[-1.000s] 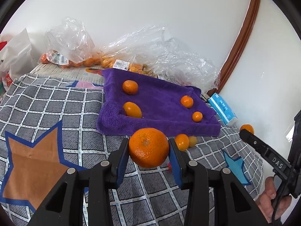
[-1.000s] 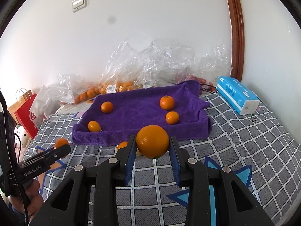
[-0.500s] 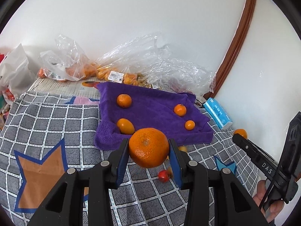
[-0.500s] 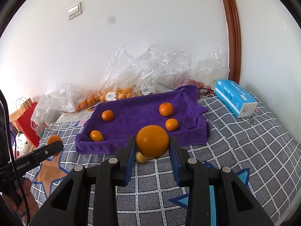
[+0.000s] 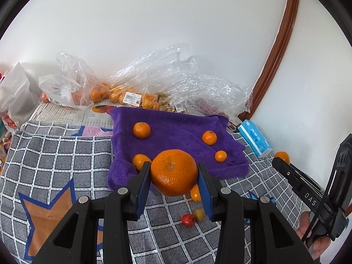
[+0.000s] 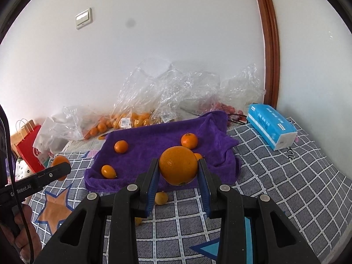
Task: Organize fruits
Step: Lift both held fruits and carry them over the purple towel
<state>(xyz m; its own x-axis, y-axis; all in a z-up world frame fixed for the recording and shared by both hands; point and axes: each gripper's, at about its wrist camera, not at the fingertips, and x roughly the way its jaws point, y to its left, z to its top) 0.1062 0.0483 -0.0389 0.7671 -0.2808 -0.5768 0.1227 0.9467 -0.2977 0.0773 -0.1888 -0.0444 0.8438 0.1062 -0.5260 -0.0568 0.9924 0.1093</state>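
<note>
The left gripper (image 5: 173, 173) pinches a mandarin (image 5: 173, 172); the right gripper (image 6: 178, 169) pinches a smooth orange (image 6: 178, 168). Both hang over the near edge of the purple towel (image 5: 176, 129), where 4 small citrus lie. Far behind, clear plastic bags (image 5: 123, 90) hold more oranges.

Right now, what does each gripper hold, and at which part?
Left gripper: mandarin, pinched at its sides. Right gripper: orange, likewise at its sides.

Both wrist views angle down, fairly near — sharing the purple towel (image 5: 176, 129) (image 6: 158, 145).
</note>
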